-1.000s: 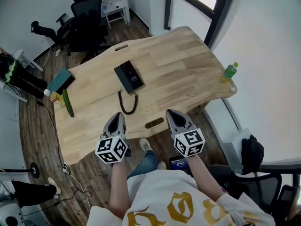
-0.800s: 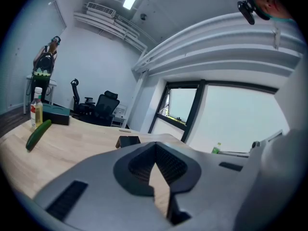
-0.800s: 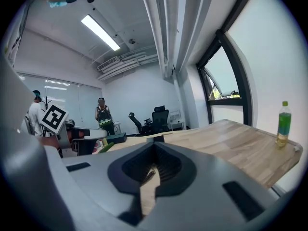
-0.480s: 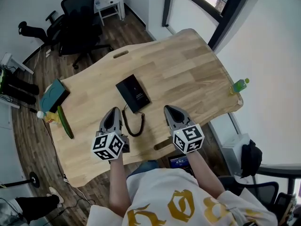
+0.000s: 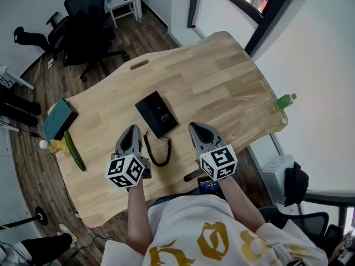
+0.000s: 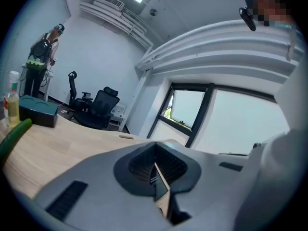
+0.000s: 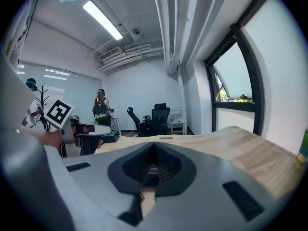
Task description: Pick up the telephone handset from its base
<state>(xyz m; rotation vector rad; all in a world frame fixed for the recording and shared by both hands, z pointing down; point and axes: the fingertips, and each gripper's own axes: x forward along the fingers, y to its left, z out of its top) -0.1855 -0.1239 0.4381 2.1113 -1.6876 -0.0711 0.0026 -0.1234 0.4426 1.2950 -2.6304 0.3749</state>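
Observation:
The black telephone (image 5: 157, 113) lies flat on the wooden table (image 5: 222, 82), the handset resting on its base. Its coiled cord (image 5: 158, 152) loops toward the near edge. My left gripper (image 5: 132, 129) hovers just left of the cord, short of the phone's near end, jaws shut and empty. My right gripper (image 5: 194, 127) is to the right of the phone's near corner, shut with nothing in it. In the left gripper view the shut left gripper (image 6: 155, 163) leaves only a thin slit showing a dark sliver of the phone. The right gripper (image 7: 154, 165) shows the same in its own view.
A teal box (image 5: 57, 118), a small bottle (image 5: 47, 145) and a long green object (image 5: 72, 150) lie at the table's left end. A green bottle (image 5: 283, 101) stands at the right edge. Black office chairs (image 5: 89, 21) are beyond the far side.
Both grippers have advanced from the table's near edge over the tabletop toward the phone, their tips now level with the cord loop. Their jaws stayed shut.

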